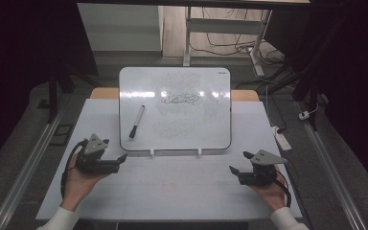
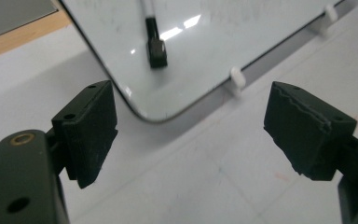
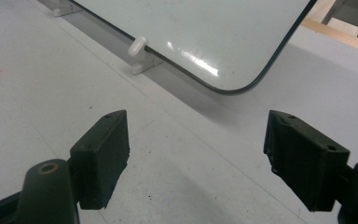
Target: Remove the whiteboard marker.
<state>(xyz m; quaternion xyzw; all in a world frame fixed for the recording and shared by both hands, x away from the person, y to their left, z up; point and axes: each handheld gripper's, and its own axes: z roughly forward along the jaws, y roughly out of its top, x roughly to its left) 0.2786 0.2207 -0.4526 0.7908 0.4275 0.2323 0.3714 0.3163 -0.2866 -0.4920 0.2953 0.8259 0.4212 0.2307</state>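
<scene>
My left tool (image 1: 120,158) and right tool (image 1: 235,171) rest low on the white tabletop (image 1: 172,191), each with its jaws spread wide and nothing between them, just short of the near edge of a whiteboard (image 1: 175,129) propped on two small white clips (image 1: 152,153). A black-capped marker (image 1: 136,121) lies loose on the board's left half, cap end toward me, well apart from a scribble (image 1: 179,99) near the top centre. In the left gripper view the marker (image 2: 153,39) sits beyond the board's rounded corner, ahead of my left tool (image 2: 191,126); my right tool (image 3: 196,154) faces the opposite corner. The risks I see: the board looks to slope on its clips, so a clumsy nudge could send the round marker rolling off toward me; a pinch landing off-centre may squirt it sideways; and pressing down on the glossy board could tip it off its clips or slide it across the tabletop.
</scene>
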